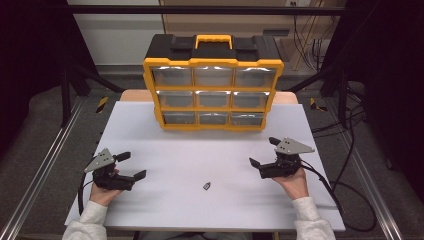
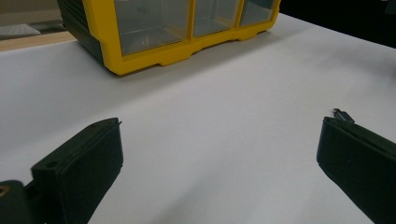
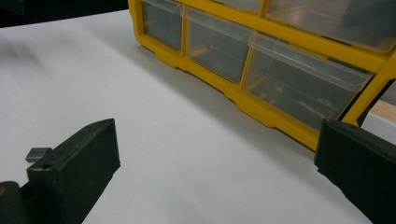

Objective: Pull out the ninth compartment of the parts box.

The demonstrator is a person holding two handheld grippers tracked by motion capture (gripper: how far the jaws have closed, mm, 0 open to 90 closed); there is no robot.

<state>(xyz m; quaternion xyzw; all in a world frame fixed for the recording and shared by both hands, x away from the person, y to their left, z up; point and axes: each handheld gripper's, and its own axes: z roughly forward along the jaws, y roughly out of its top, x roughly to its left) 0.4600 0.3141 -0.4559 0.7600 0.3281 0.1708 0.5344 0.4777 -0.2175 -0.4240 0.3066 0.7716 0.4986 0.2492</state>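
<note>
- Your left gripper (image 1: 131,166) rested low at the near left of the white table (image 1: 165,150), held in your left hand (image 1: 102,192); its jaws stood wide apart with nothing between them.
- Your right gripper (image 1: 264,151) sat at the near right, held in your right hand (image 1: 292,181); its jaws were likewise spread and empty.
- The small dark part (image 1: 206,186) lay flat on the table between the two grippers, nearer your edge, well apart from both and touched by neither.
- In the left gripper view, that part (image 2: 343,115) peeked out just behind the tip of the jaw at that view's right; in the right gripper view, it (image 3: 38,153) appeared beside the jaw at that view's left.
- The yellow-and-black drawer organizer (image 1: 213,82) stood upright at the far middle of the table, its nine clear drawers all shut and facing you.
- A yellow carrying handle (image 1: 213,40) lay on top of the organizer.
- Both your sleeves were white; a black cable (image 1: 330,187) trailed from the right gripper across the table's right edge.
</note>
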